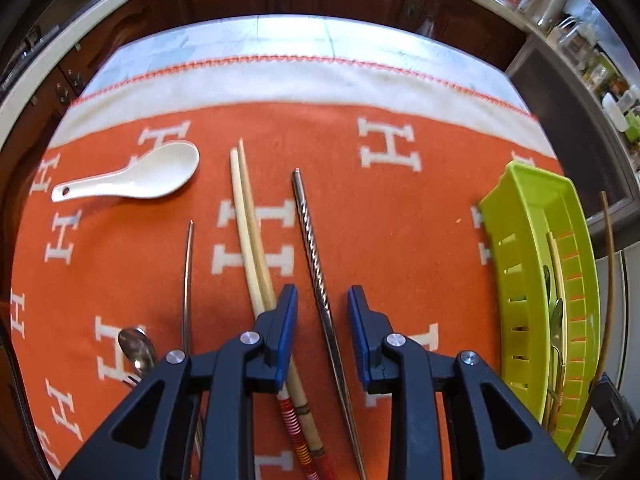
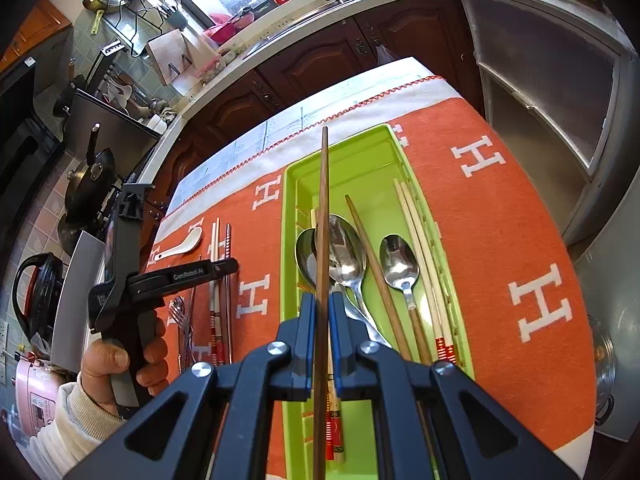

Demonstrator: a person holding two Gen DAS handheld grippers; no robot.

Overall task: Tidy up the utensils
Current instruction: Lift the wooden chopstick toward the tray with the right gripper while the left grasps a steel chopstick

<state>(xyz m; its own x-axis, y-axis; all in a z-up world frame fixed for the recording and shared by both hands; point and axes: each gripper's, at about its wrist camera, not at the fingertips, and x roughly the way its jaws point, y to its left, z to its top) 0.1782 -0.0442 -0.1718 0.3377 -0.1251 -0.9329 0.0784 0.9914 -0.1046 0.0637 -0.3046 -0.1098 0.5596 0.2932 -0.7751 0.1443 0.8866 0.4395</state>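
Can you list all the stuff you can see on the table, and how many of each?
Cloth: one, orange with white letters, covering the table.
Tray: one, green, on the cloth.
Metal spoons: three, silver, in the tray.
White spoon: one, on the cloth.
Pale chopsticks: two, on the cloth; two more in the tray.
Twisted chopstick: one, silver, between the left jaws, untouched.
Brown chopstick: one, clamped over the tray; another in the tray.
Left gripper: open.
Right gripper: shut.
Hand: one, holding the left gripper.
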